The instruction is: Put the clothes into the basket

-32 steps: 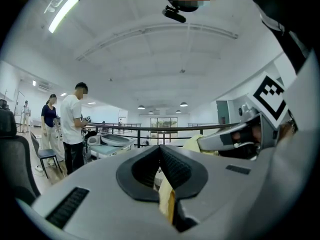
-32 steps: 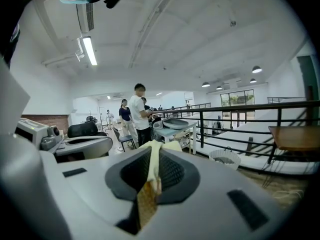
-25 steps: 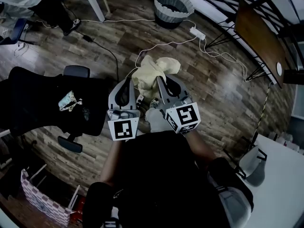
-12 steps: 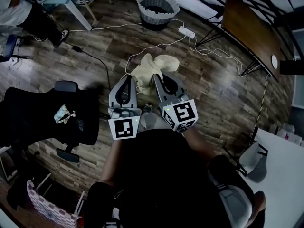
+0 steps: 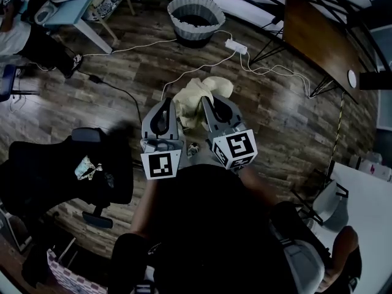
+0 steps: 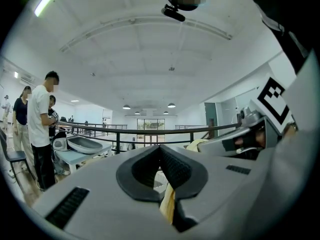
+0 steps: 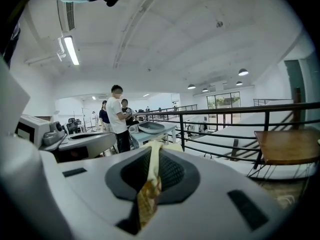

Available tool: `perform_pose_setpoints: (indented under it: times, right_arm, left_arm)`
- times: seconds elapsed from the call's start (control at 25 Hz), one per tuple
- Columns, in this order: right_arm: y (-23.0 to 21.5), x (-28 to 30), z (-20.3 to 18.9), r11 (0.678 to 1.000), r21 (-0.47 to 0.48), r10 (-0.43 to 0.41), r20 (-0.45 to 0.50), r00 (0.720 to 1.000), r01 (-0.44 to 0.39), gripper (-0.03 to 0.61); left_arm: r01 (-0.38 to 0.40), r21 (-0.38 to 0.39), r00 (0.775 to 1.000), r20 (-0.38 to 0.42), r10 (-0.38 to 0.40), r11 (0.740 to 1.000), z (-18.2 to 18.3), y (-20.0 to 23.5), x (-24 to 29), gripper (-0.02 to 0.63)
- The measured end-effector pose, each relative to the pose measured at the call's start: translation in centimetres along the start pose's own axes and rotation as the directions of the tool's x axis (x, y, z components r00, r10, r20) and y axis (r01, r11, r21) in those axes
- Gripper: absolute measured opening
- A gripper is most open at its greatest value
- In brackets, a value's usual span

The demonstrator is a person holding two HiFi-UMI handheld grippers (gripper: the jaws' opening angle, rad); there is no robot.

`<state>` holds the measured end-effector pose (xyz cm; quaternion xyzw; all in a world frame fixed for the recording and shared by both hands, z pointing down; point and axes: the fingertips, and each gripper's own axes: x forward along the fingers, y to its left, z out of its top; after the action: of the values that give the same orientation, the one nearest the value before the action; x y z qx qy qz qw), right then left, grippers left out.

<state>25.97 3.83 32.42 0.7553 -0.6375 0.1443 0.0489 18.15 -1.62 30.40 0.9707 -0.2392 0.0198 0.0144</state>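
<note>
Left claw (image 5: 165, 105) and right claw (image 5: 206, 105) are both clamped tight on a fold of the cream shirt (image 5: 195, 95), which droops just ahead of their tips. It looks light and floppy, so I'd grab bunched fabric. The basket (image 5: 196, 17) sits well beyond.

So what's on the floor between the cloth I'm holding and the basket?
Head view: a white cable crosses the wood floor between cloth and basket.
</note>
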Motion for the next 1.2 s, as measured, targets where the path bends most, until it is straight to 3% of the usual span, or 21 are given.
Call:
perform_pose_setpoints:
  times: [0.68, 1.2]
  right_arm:
    - [-7.9, 14.8, 6.6, 0.986, 0.031, -0.164, 0.013, 0.986, 0.164, 0.028]
    - [-14.0, 19.2, 7.7, 0.975, 0.038, -0.221, -0.007, 0.975, 0.221, 0.028]
  left_arm:
    - [0.168, 0.008, 0.986, -0.001, -0.168, 0.986, 2.0, 8.3, 17.4, 0.014]
    - [0.224, -0.011, 0.974, -0.021, -0.225, 0.974, 1.4, 8.6, 24.6, 0.014]
